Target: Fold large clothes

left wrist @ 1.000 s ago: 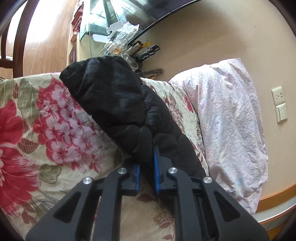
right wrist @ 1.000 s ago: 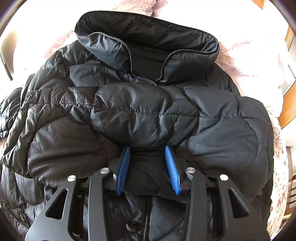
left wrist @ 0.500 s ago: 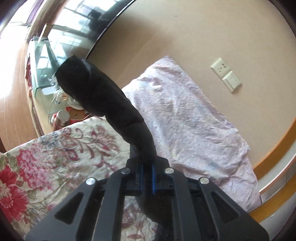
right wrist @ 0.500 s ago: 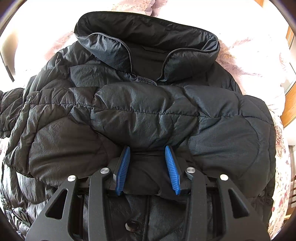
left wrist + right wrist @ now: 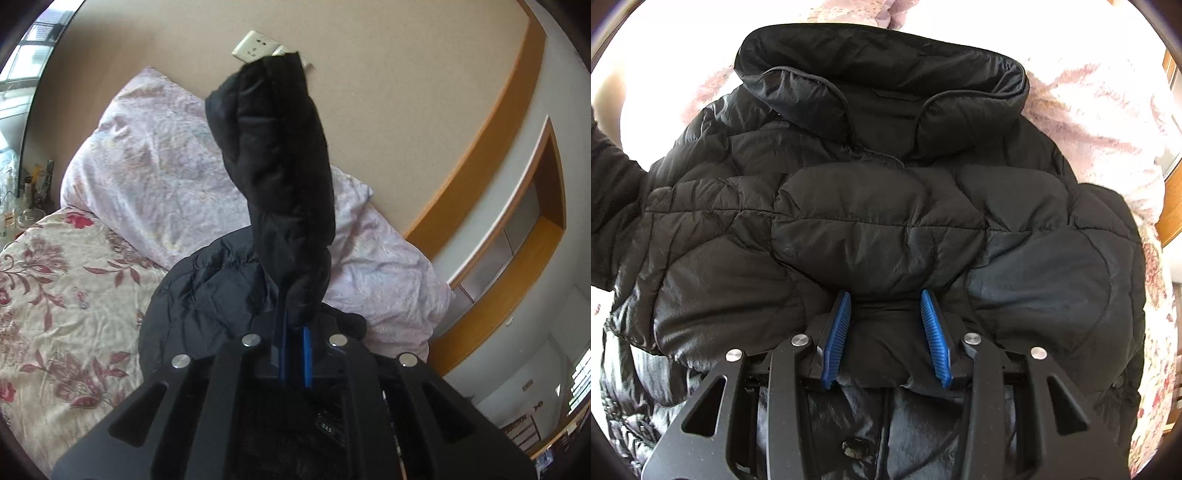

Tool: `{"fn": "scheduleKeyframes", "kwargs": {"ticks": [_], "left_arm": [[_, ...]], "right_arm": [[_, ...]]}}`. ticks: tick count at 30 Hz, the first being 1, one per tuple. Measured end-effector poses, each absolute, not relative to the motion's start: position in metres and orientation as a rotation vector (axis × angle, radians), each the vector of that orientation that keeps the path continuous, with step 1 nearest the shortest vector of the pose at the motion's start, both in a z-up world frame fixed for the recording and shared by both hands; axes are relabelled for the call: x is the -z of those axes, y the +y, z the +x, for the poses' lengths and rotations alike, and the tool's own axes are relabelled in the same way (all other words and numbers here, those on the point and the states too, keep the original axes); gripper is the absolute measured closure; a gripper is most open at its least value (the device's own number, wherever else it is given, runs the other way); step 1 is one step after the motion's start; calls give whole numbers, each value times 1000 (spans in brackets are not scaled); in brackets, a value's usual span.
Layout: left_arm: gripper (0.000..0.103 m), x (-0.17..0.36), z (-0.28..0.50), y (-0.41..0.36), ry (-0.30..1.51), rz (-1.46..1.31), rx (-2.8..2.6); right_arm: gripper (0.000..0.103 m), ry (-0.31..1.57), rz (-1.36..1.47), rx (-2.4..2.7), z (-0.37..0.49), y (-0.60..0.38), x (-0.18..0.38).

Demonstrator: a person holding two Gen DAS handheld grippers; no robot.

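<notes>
The black puffer jacket (image 5: 886,221) lies on the bed, its front facing up and its collar (image 5: 879,74) toward the pale pink pillow (image 5: 155,177). One sleeve (image 5: 879,229) is folded across the chest. The other sleeve (image 5: 280,184) is lifted in the air in front of the beige wall.

The left claw (image 5: 293,354) is closed tight on this raised sleeve; the blue pads (image 5: 306,354) stand almost together with only thin cloth between them. The exact place where they bite is hidden by the bulging fabric just above them. The sleeve end covers part of the wall socket (image 5: 255,46), so only one side of the plate shows. Below the claw the jacket body is dark and hard to read; a small tag with letters is there, too small to make out.

The right claw (image 5: 886,332) points down onto the folded sleeve. Its blue pads (image 5: 838,332) stand partly apart, with the sleeve's cuff end lying between them. Whether the pads press on the cloth or only stand beside it, I cannot tell. A snap button (image 5: 858,448) shows low, between the claw's arms.

In the right wrist view, the bedding around the collar is washed out white by strong light, so its pattern is mostly lost. The floral quilt (image 5: 66,295) appears clearly only in the left wrist view. The lower part of the jacket is cut off by the picture edge.
</notes>
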State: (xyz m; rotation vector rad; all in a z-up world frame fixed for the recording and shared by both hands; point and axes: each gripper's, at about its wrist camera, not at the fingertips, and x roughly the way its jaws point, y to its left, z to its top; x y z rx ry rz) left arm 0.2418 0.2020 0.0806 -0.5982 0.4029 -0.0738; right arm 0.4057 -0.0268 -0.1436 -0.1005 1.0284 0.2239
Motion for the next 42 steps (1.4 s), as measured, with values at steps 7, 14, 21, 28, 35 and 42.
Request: {"fn": "scheduleKeyframes", "kwargs": {"ticks": [7,14,21,28,35,42], "left_arm": [[96,-55,267,141,495,-533,159],[95,-25,285,84,586,-405,179],[76,12,302,48,710,-344,198],[36,35,308,27,786,-292,230],[24,24,301,46,749,-273,180],[24,28,305,92,747,-235,7]], "right_arm": [[51,1051,90,-344,414,-55,141],[51,1012,289,-346,408,-108,127],[51,914,396,-239,388,-149,106],[51,828,403,-136,377,-185,91],[51,758,297,-250,366,-170,76],[52,789,112,-442,356,-116,88]]}}
